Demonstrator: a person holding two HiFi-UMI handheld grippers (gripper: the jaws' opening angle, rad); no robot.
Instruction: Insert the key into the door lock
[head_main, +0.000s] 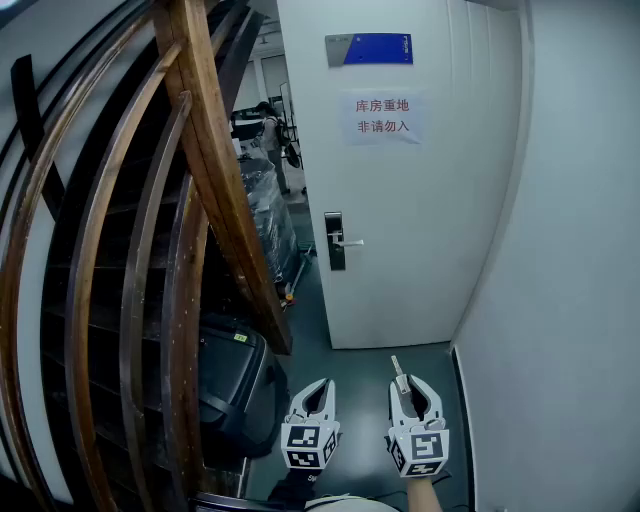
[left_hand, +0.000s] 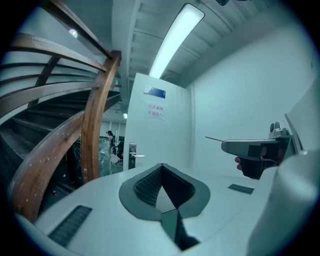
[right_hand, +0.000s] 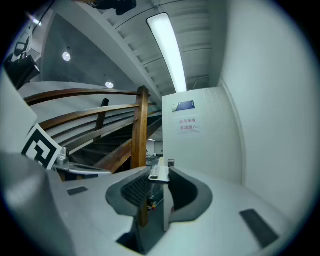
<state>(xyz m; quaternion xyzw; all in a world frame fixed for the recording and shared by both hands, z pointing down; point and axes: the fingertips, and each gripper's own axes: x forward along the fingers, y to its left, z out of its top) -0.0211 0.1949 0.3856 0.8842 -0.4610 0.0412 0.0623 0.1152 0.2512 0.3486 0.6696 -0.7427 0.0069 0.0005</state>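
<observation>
Two hand-held tools fill the foreground: the left gripper (head_main: 318, 392), its jaws pressed together on nothing, and the right gripper (head_main: 411, 388), pinching a key (head_main: 397, 367) whose blade juts forward past its tips. Ahead, well apart from both, stands a white door (head_main: 400, 200), its lock (head_main: 335, 240) and lever handle (head_main: 350, 242) near the left edge and a paper sign (head_main: 383, 117) above. A wooden stair railing (head_main: 215, 170) rises at left, over a black case (head_main: 235, 385).

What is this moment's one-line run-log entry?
stage: pre-insertion | right gripper: shut on key | left gripper: shut, empty | door lock: ahead, not reached
</observation>
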